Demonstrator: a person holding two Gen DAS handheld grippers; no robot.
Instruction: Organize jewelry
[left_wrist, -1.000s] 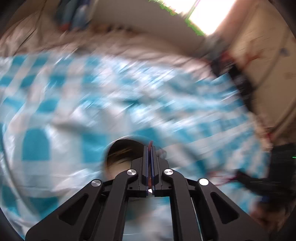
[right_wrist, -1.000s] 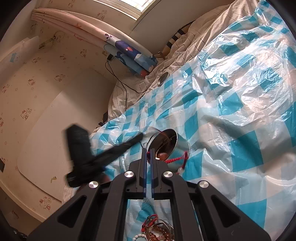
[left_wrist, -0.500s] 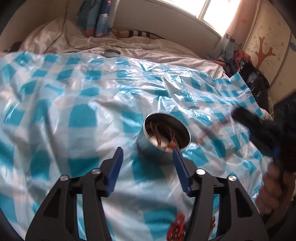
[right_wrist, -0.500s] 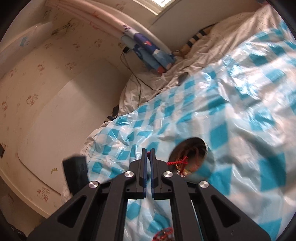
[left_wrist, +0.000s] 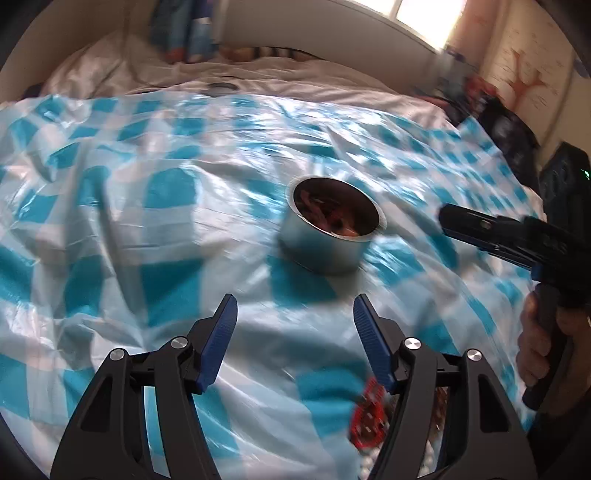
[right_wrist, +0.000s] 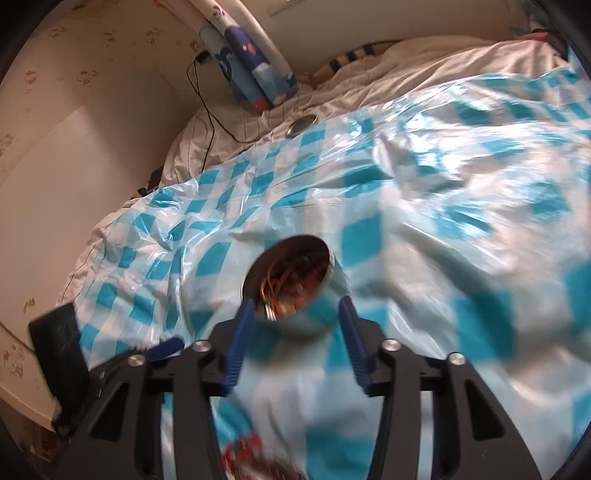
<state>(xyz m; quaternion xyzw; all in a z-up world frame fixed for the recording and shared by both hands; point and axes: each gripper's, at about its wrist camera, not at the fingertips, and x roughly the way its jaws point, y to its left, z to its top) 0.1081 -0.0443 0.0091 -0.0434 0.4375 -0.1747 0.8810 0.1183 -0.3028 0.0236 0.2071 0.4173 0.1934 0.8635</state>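
A round metal tin (left_wrist: 332, 225) holding tangled beads and cords stands on the blue-and-white checked plastic sheet (left_wrist: 155, 229). My left gripper (left_wrist: 293, 301) hangs short of the tin, its jaws opening with nothing between them. My right gripper (right_wrist: 295, 304) hovers right over the tin (right_wrist: 291, 273), jaws opening; the tin's near rim shows between its blue fingers (right_wrist: 347, 332), which do not press on it. From the left wrist view the right gripper (left_wrist: 480, 229) reaches in from the right, held by a hand (left_wrist: 543, 343). More red jewelry (left_wrist: 369, 417) lies near the bottom edge.
The sheet covers a bed with a white quilt (right_wrist: 424, 74) behind. A small round lid (right_wrist: 301, 125) lies at the sheet's far edge. A rolled blue patterned cloth (right_wrist: 255, 70) leans in the corner, a black cable (right_wrist: 207, 110) beside it. A wall runs along the left.
Both grippers were shut, with a red cord at their tips. The left opened first and drew back from the tin. The right has now opened over the tin and the cord is gone from it.
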